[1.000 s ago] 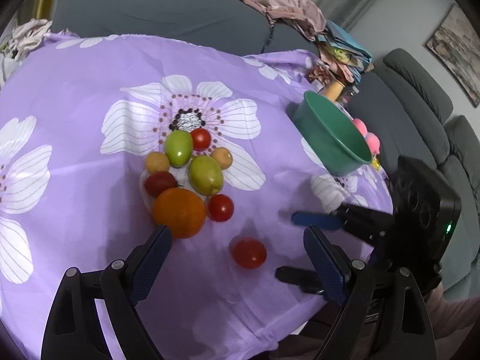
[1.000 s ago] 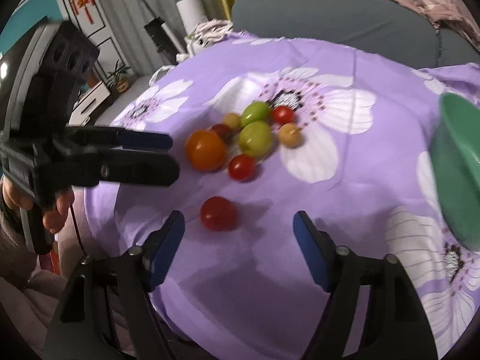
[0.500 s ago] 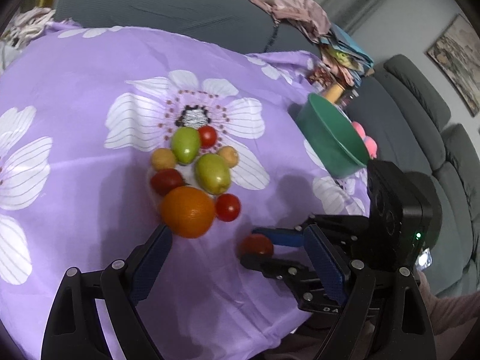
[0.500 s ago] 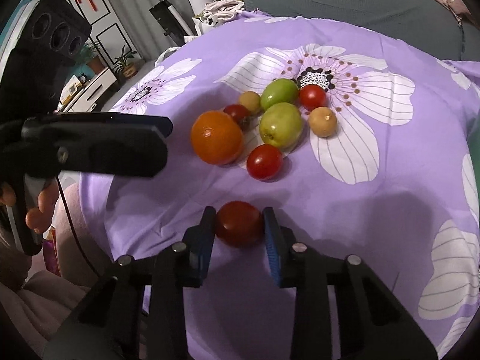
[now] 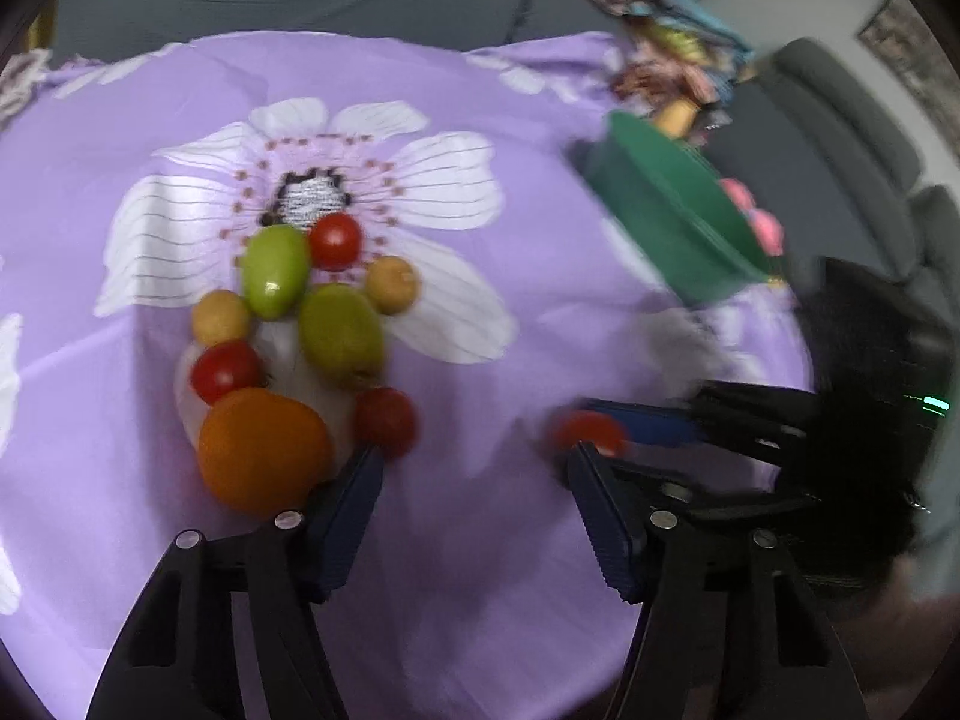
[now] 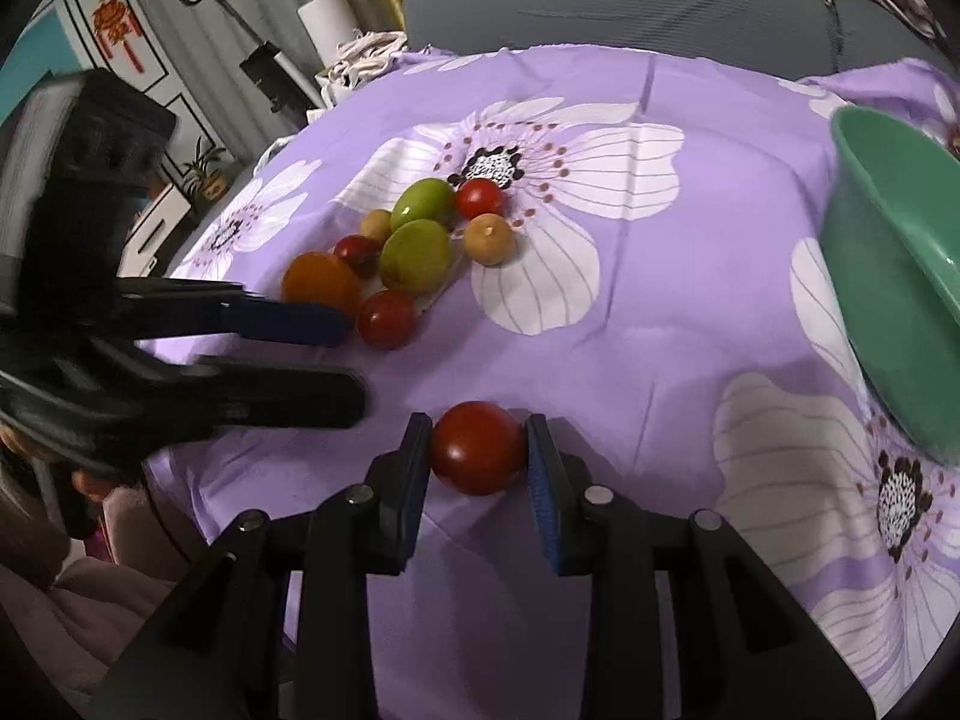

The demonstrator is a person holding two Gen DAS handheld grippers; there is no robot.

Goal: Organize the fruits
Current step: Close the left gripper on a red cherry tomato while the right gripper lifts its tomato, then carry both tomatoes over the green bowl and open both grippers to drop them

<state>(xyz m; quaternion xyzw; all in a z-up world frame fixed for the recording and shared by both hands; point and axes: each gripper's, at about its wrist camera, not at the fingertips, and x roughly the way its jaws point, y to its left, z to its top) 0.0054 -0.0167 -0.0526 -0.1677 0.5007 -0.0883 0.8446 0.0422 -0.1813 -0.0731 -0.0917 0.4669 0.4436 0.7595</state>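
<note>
My right gripper (image 6: 478,462) is shut on a red tomato (image 6: 477,447), held just above the purple floral cloth (image 6: 660,312); the tomato also shows in the left wrist view (image 5: 585,432). A cluster of fruit lies on the cloth: an orange (image 5: 264,450), two green fruits (image 5: 339,339), small yellow fruits (image 5: 391,285) and red tomatoes (image 5: 387,420). My left gripper (image 5: 474,504) is open and empty, close in front of the orange. A green bowl (image 6: 900,276) stands to the right.
A grey sofa (image 6: 600,0) lies behind the table, with clothes and clutter (image 5: 660,42) piled on it. The table edge falls away at the left, with a cabinet and a plant (image 6: 204,174) beyond.
My right gripper closed on the loose tomato and has lifted it toward the right. My left gripper moved closer to the fruit cluster.
</note>
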